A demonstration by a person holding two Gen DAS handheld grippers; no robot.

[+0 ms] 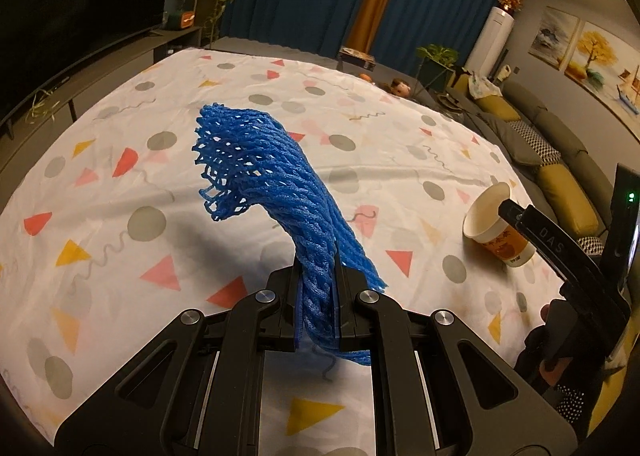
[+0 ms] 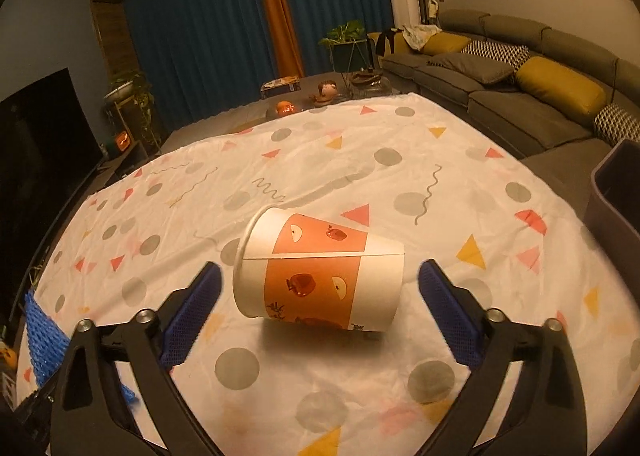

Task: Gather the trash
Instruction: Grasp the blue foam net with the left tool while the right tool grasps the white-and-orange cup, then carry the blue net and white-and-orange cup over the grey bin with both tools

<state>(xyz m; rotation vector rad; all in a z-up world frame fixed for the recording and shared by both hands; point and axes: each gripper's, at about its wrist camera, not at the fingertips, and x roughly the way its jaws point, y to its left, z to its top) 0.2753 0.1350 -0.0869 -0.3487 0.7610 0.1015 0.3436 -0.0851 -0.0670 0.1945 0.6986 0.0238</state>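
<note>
A: What has the left gripper got?

B: A blue foam net. The jaws stand narrow and pinch its lower end, with a little of it hanging out below them. The rest rises up out of the jaws and flops over to the left, well above the cloth.

A: And the right gripper?

B: Wide, with nothing in its grip. Its two blue pads stand on either side of a paper cup, neither one touching it.

A: How does the cup lie?

B: On its side on the cloth, with the open mouth to the left and the base to the right in the right wrist view. It is white with an orange band and small fruit prints. It lies in the near part of the cloth, closer to the right edge than the left, as the left wrist view shows.

A: Anything by that right edge?

B: A dark bin stands just off the cloth's right edge; only part of its rim and wall shows. Past it runs a grey sofa with yellow cushions.

A: Can the net be seen from the right side too?

B: Yes, at the far left of the right wrist view, over the cloth's near left part.
</note>
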